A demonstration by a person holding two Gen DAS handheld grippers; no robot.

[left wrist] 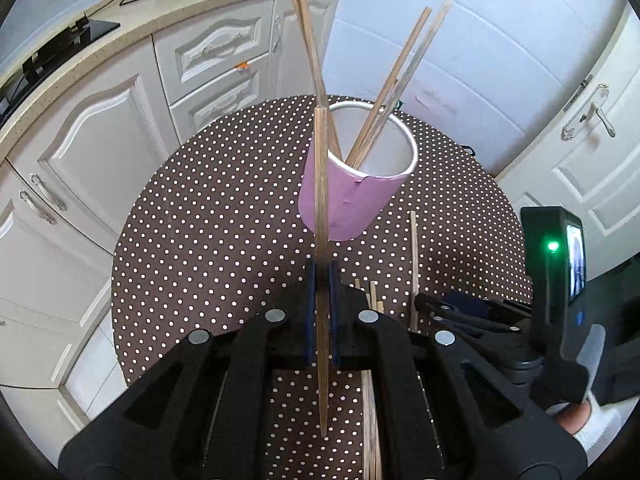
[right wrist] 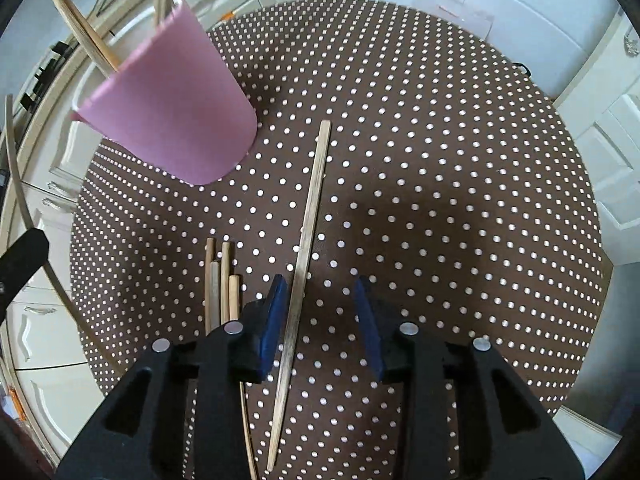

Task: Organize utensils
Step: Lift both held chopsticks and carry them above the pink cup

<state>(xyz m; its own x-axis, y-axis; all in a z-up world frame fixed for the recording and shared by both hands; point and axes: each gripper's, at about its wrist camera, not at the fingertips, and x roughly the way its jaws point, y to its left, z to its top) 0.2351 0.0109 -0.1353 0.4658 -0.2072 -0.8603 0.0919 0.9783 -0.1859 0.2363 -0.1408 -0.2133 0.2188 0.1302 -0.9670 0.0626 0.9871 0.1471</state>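
Here, the left gripper [left wrist: 322, 312] was clamped on one wooden chopstick [left wrist: 321, 216], held upright between its blue pads [left wrist: 310, 312], the upper end in front of the pink cup [left wrist: 348, 200]. The cup stood on the polka-dot table [left wrist: 200, 220] with several chopsticks [left wrist: 384, 100] leaning inside against its white rim. The right gripper [right wrist: 322, 320] had its fingers [right wrist: 274, 316] apart over a loose chopstick [right wrist: 306, 248] lying flat on the table, just beside the left finger; touching or not could not be told. A bundle of chopsticks [right wrist: 220, 284] lay near, left of that finger. White cabinets [left wrist: 100, 128] stood behind the table.
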